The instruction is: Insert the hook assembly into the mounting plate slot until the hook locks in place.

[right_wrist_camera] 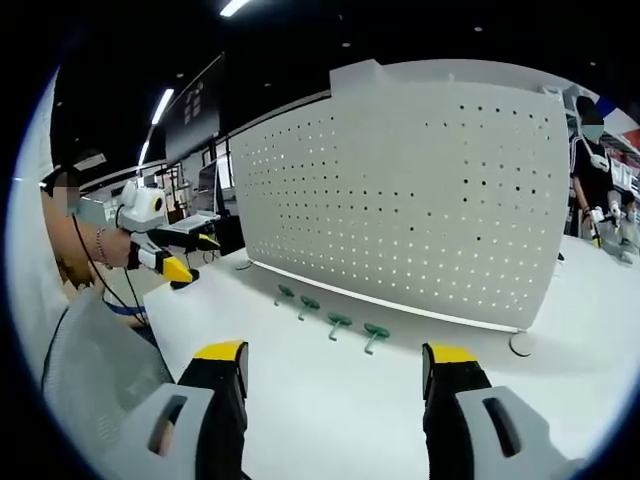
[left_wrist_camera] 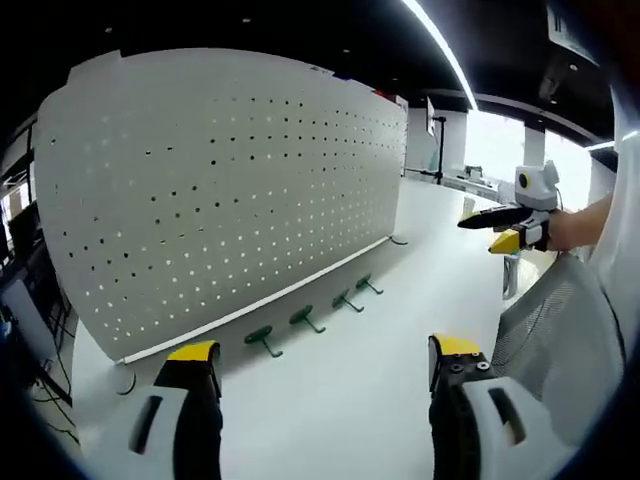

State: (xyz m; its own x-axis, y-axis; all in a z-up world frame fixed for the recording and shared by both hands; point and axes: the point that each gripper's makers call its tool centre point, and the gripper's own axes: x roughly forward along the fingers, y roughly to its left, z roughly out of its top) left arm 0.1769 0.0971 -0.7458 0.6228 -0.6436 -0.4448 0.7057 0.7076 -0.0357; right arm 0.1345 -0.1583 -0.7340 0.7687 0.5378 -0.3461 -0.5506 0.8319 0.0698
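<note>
A tall white perforated mounting plate [left_wrist_camera: 220, 190] [right_wrist_camera: 420, 200] stands upright on the white table. Several green hook assemblies [left_wrist_camera: 305, 318] [right_wrist_camera: 339, 322] lie in a row on the table along its foot. My left gripper [left_wrist_camera: 325, 350] is open and holds nothing, a short way back from the hooks. It also appears in the right gripper view, held up in a hand at the left [right_wrist_camera: 165, 250]. My right gripper [right_wrist_camera: 336, 353] is open with nothing between its fingers, and it faces the hooks from the other side. In the left gripper view it is raised at the right [left_wrist_camera: 510, 225].
A grey mesh chair back [left_wrist_camera: 550, 340] [right_wrist_camera: 90, 370] sits close to the table's near edge. The white table [left_wrist_camera: 350, 400] [right_wrist_camera: 330, 410] is bare between the jaws and the hooks. A person [right_wrist_camera: 595, 170] stands beyond the plate's far end. Desks and monitors [left_wrist_camera: 440, 130] fill the background.
</note>
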